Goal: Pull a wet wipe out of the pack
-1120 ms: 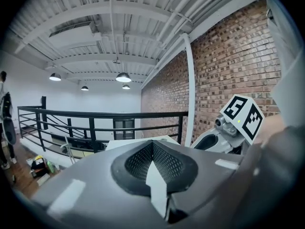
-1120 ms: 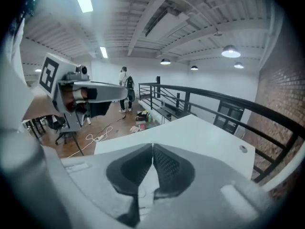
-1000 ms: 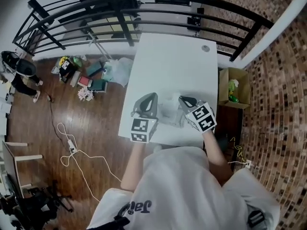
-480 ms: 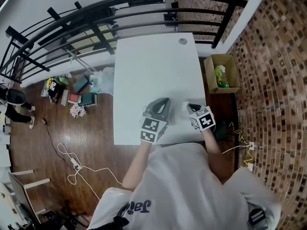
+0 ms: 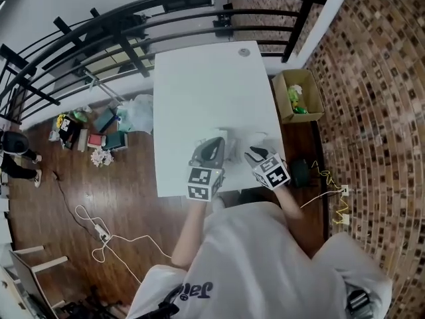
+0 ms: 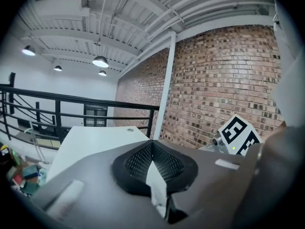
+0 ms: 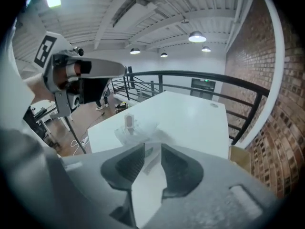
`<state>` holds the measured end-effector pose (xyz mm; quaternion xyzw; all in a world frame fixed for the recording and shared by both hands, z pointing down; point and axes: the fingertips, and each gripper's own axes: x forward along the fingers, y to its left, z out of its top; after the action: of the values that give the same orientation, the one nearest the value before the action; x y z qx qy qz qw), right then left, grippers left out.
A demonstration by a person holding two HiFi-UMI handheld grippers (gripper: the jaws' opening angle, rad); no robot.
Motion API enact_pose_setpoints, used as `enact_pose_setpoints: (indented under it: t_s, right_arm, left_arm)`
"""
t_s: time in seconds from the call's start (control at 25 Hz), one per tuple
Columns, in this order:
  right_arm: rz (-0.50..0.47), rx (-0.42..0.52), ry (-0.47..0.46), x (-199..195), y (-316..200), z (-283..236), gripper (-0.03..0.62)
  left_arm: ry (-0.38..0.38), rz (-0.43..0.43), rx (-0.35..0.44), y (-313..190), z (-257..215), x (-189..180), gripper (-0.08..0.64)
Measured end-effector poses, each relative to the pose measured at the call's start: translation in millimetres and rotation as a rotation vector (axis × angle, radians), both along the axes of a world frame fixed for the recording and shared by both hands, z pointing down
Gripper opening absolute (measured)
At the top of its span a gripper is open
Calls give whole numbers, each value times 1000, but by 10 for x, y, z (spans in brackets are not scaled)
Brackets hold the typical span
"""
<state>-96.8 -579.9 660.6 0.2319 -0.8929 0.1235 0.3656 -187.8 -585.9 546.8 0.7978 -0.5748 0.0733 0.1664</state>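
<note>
The wet wipe pack lies on the white table, near the edge closest to the person; it looks translucent and crumpled, with a small white piece standing upright on top of it. Just short of the pack and a little to its right is the right gripper, angled down at the tabletop. Its jaws are opening, with a clear gap between the pads. A pale strip shows in that gap, but I cannot tell whether it is a wipe or the pack's near edge, and neither pad presses on it. On the pack's other side is the left gripper, with its jaws closed tip to tip and nothing visible between them; it points over the table toward the brick wall. Behind both grippers, on the side away from the pack, is the person's white shirt. Past the pack, at the table's far end, runs a black railing. Off to the pack's right, beside the table, an open cardboard box sits on the floor. To the pack's left, bags and books lie scattered on the wooden floor.
</note>
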Motion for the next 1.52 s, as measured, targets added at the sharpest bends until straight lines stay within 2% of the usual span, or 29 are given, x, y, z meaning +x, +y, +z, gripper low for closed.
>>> enact_pose_setpoints:
  t_s: [0.12,0.2,0.32,0.44,0.56,0.76,0.88,0.96,1.04,1.12,1.2,1.28,1.36,1.52]
  right_arm:
    - [3,65,-86,-117,227,-343,90]
    - [32,116,-190,-197,384,-653,0]
    - [76,184,-296,-246,689,-1050,-8]
    - [91,235,-325,-258,997,-1304,-8]
    - [83,280,-358,-239,1231,-1527,-8]
    - [-3,380,-397,-259,1285,-1906,-8]
    - [24,450,-486,-81,1346,-2391,-8]
    - [62,448,-568,187,1586,-2604,-8]
    - [74,401,-600,501,1979,-2510,-8]
    - [136,303,-588,816,2363,-2110,-8]
    - [225,167,-559,1071,2595,-1637,-8]
    - [250,84,-532,1289,2762,-1393,-8]
    - [225,96,-536,1447,2878,-1463,-8]
    - [202,240,-580,1625,2859,-2001,-8]
  left_arm:
    - [-2,-32,37,266,-98,-128,15]
    - [-21,-43,81,436,-229,-218,15]
    - [-28,-58,154,674,-442,-313,15]
    - [-14,-85,199,857,-588,-392,15]
    - [-6,-108,210,1069,-650,-375,15]
    - [-47,-135,248,1403,-820,-214,15]
    - [-70,-136,290,1646,-1029,52,15]
    - [-60,-134,303,1840,-1110,346,15]
    - [-52,-140,298,2093,-1078,705,15]
    - [-81,-199,244,2423,-864,907,15]
    - [-84,-267,157,2734,-637,953,15]
    - [-80,-291,107,3029,-549,1055,15]
    - [-96,-294,101,3237,-550,1168,15]
    - [-132,-228,166,3253,-862,1434,15]
